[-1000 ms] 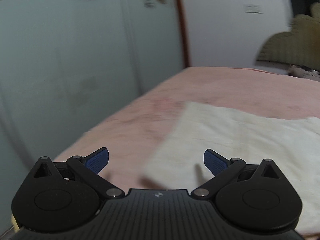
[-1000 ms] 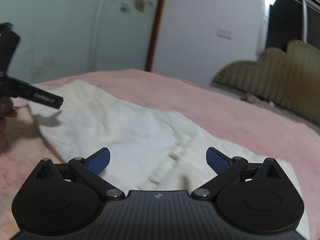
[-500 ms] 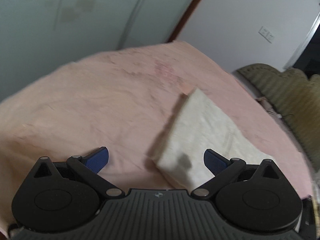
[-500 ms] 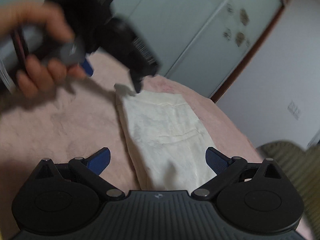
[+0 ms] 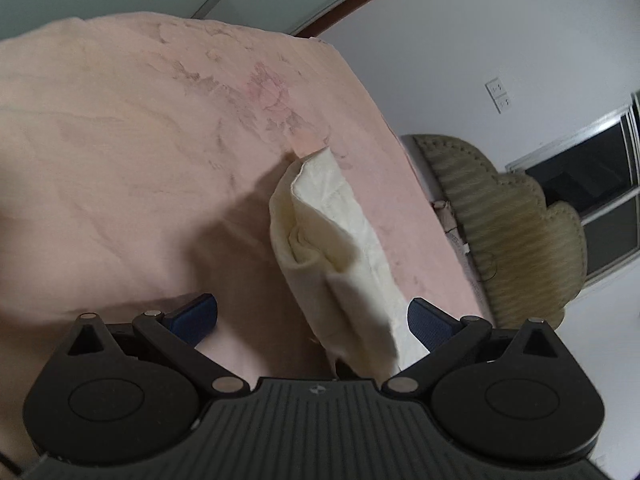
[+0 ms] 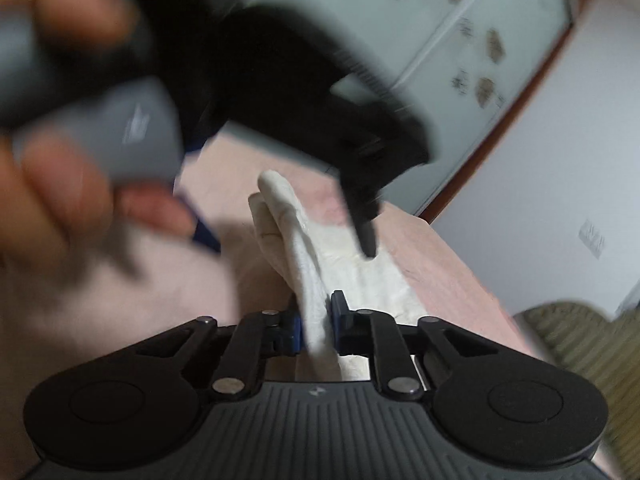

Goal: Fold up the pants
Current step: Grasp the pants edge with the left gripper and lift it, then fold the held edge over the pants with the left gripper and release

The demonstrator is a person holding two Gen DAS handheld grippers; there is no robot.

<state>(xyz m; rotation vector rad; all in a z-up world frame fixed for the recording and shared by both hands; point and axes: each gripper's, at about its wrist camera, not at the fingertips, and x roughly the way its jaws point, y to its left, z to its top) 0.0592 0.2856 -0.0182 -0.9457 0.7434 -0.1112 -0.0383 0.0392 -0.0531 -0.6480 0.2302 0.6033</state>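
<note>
The right gripper (image 6: 318,326) is closing on the near edge of the cream pants (image 6: 320,248), bunched toward twelve o'clock on the pink bed (image 5: 120,160), while the left gripper (image 5: 312,320) gapes empty beside them, so lifting looks next.

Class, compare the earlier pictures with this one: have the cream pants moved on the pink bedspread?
Yes. The cream pants, earlier flat on the pink bedspread, are now bunched and lifted along one edge, pinched by the closing right tongs.

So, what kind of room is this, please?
Most likely a bedroom. The cream pants lie on a bed with a pink sheet, a padded scalloped headboard stands at its end, and a wardrobe with sliding doors lines the wall.
</note>
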